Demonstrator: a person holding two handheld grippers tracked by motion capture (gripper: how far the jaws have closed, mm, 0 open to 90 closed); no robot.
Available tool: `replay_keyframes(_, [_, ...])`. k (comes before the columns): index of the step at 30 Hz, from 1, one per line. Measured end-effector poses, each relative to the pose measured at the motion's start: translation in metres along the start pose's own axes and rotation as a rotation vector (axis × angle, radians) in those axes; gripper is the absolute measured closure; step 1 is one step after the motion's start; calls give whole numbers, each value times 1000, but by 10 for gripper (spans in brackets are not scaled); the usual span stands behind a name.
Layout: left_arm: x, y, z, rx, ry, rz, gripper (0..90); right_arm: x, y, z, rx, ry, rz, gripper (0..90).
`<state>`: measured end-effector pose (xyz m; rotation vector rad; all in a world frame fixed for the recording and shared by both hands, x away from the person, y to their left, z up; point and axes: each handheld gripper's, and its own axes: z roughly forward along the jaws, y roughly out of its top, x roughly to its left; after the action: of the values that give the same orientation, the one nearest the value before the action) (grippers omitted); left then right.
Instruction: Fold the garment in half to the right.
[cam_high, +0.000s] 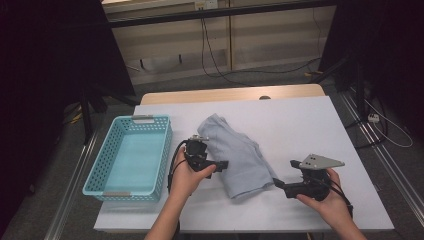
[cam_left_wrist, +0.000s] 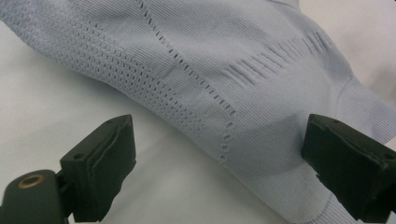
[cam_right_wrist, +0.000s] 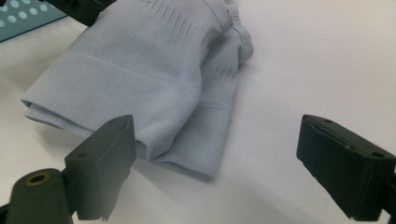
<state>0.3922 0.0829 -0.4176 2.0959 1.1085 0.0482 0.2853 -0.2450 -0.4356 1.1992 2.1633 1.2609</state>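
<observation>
A folded light blue-grey knit garment (cam_high: 235, 155) lies on the white table between my two grippers. My left gripper (cam_high: 221, 165) rests at its left edge, pointing right. In the left gripper view its jaws (cam_left_wrist: 219, 135) stand open, with the garment (cam_left_wrist: 210, 56) just ahead and nothing pressed between the pads. My right gripper (cam_high: 279, 184) sits near the garment's front right corner, pointing left. It is open (cam_right_wrist: 215, 130), facing the layered ribbed hem (cam_right_wrist: 140, 70) without touching it.
A teal plastic basket (cam_high: 132, 160) stands empty at the table's left side, and its corner (cam_right_wrist: 23, 14) appears in the right gripper view. White tabletop (cam_high: 300, 125) stretches to the right and behind. Cables and dark stands occupy the floor beyond.
</observation>
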Motion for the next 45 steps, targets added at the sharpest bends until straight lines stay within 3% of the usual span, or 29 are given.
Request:
replay_keyframes(21, [2, -11, 19, 45, 35, -41, 136, 3, -1, 1, 4, 11, -5, 120])
replay_keyframes(37, [3, -14, 21, 53, 12, -90, 219, 3, -1, 2, 8, 13, -18, 122])
replay_keyframes(41, [1, -14, 21, 59, -6, -88, 308, 3, -1, 2, 9, 13, -17, 122])
replay_keyframes(45, [0, -14, 21, 66, 5, -85, 312, 4, -2, 2, 9, 12, -13, 122])
